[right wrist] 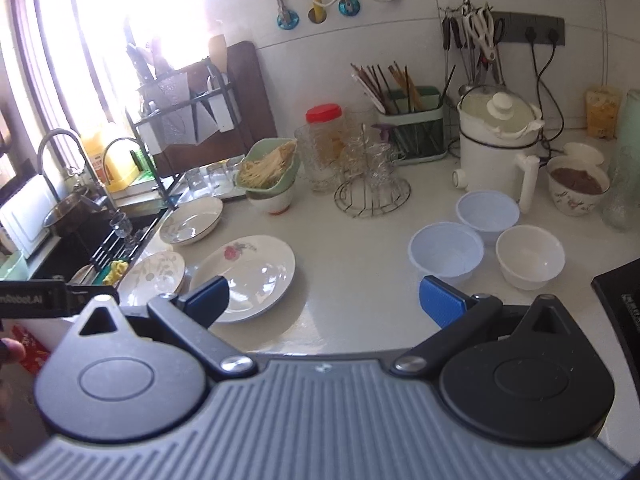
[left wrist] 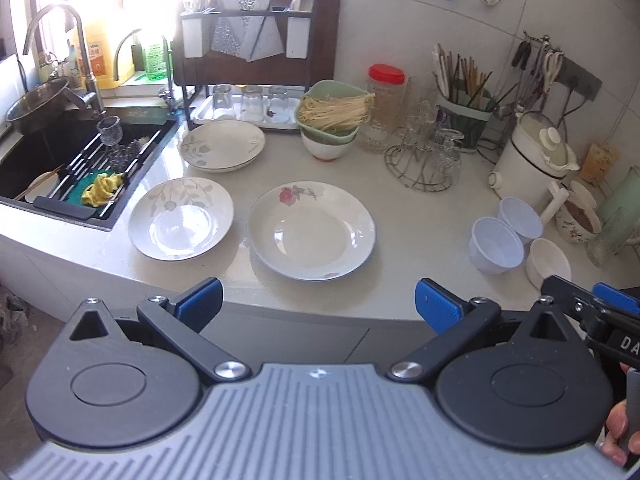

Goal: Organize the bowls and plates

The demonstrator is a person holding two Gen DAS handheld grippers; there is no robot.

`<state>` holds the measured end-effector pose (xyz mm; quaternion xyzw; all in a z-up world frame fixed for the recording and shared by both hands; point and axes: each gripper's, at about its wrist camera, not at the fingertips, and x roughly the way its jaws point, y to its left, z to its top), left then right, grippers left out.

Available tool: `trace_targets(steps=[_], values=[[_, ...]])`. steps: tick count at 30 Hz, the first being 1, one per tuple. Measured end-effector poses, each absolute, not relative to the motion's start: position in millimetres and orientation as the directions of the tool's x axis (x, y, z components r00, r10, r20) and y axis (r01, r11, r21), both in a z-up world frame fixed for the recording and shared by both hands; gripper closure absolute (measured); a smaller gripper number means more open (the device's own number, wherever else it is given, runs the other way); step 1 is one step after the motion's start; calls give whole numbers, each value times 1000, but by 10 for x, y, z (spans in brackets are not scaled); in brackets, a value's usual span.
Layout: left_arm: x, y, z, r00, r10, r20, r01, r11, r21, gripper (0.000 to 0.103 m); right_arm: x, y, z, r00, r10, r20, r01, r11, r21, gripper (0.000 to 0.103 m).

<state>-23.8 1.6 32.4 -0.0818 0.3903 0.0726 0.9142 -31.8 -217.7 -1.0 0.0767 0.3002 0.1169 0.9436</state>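
Observation:
Three white plates lie on the counter: a rose-patterned plate (left wrist: 312, 230) (right wrist: 246, 276) in the middle, a leaf-patterned plate (left wrist: 181, 218) (right wrist: 154, 274) to its left by the sink, and a third plate (left wrist: 221, 145) (right wrist: 192, 220) behind. To the right stand two pale blue plastic bowls (left wrist: 496, 244) (right wrist: 446, 254) and a white bowl (left wrist: 548, 262) (right wrist: 530, 256). My left gripper (left wrist: 318, 304) is open at the counter's front edge, short of the rose plate. My right gripper (right wrist: 324, 300) is open too, between the rose plate and the bowls, holding nothing.
A sink (left wrist: 60, 148) with a rack and cloth lies left. Behind the plates stand a green basket of noodles (left wrist: 334, 112), a red-lidded jar (left wrist: 386, 108), a wire rack of glasses (left wrist: 426, 156), a white kettle (left wrist: 532, 160) and a chopstick holder (right wrist: 412, 128). A stove edge (right wrist: 624, 304) sits far right.

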Motion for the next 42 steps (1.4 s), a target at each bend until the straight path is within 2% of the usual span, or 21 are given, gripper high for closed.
trace_targets(steps=[8, 12, 16, 22, 30, 42], values=[[-254, -97, 248, 670, 59, -740, -171, 982, -77, 0, -398, -2178, -49, 790, 256, -558, -173, 965, 197, 0], [-252, -111, 224, 681, 114, -723, -212, 976, -46, 0, -452, -2220, -23, 791, 273, -547, -188, 960, 207, 0], [-202, -134, 208, 665, 105, -740, -209, 977, -49, 0, -498, -2247, -3, 807, 221, -548, -158, 974, 161, 0], [-124, -142, 181, 650, 94, -754, -183, 982, -35, 0, -470, -2310, -42, 789, 258, -557, -157, 962, 224, 0], [27, 55, 62, 640, 21, -768, -119, 990, -72, 0, -333, -2133, -152, 771, 262, -581, -136, 958, 252, 0], [374, 663, 28, 619, -13, -785, -97, 991, -93, 0, -38, -1615, -133, 769, 249, -588, -108, 958, 264, 0]])
